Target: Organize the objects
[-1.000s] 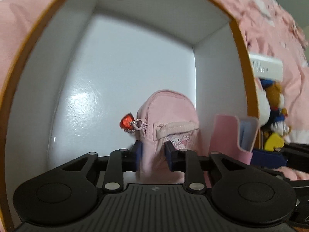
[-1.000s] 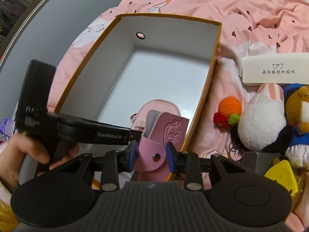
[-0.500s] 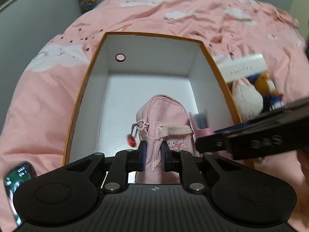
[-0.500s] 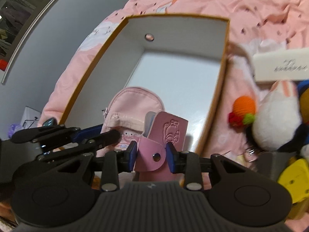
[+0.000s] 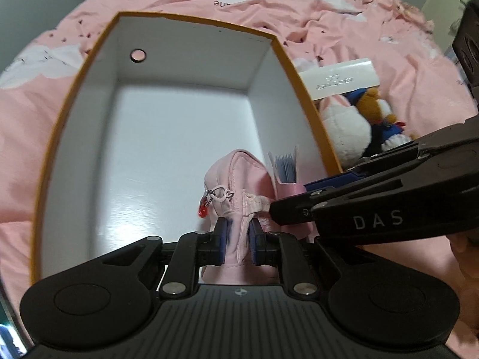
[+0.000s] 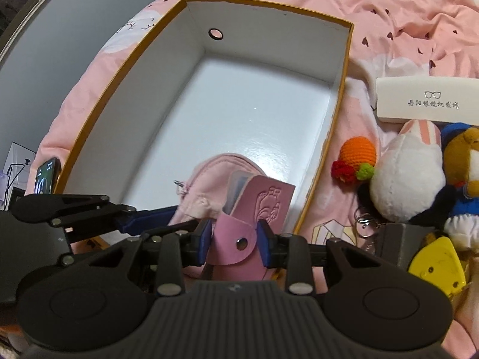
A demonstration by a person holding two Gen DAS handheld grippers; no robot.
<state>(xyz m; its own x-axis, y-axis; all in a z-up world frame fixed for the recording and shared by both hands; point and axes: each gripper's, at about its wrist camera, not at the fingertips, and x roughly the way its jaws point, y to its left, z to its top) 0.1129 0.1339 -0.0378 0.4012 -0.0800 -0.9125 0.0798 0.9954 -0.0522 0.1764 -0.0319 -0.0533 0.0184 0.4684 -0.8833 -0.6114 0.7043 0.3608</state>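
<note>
In the left wrist view, the left tool (image 5: 237, 241) was clamped on a small pink backpack pouch (image 5: 239, 179) at the lower middle of the frame, its jaws having just been closing on the fabric; the pouch stood over the near end of an open box (image 5: 191, 95) with white inside walls and an orange rim, resting on a pink bed cover (image 5: 344, 15). The right tool (image 5: 374, 206) crossed in from the right edge and hid the pouch's right side and part of the pink card holder (image 5: 287, 190) beside it. Right of the box lay a white glasses case (image 5: 341, 79) and plush toys (image 5: 359, 125), partly cut off by that tool. In the right wrist view, the right tool (image 6: 234, 243) was clamped on the pink card holder (image 6: 254, 209) at lower centre, in front of the pouch (image 6: 215, 176). The left tool (image 6: 143, 218) reached in from the lower left. Right of the box (image 6: 344, 89) lay a crocheted orange toy (image 6: 356, 155), the plush toys (image 6: 407, 179) and the glasses case (image 6: 428, 101); a yellow object (image 6: 437, 260) at lower right was hard to make out. A phone (image 6: 45, 176) leaned at the left edge.
</note>
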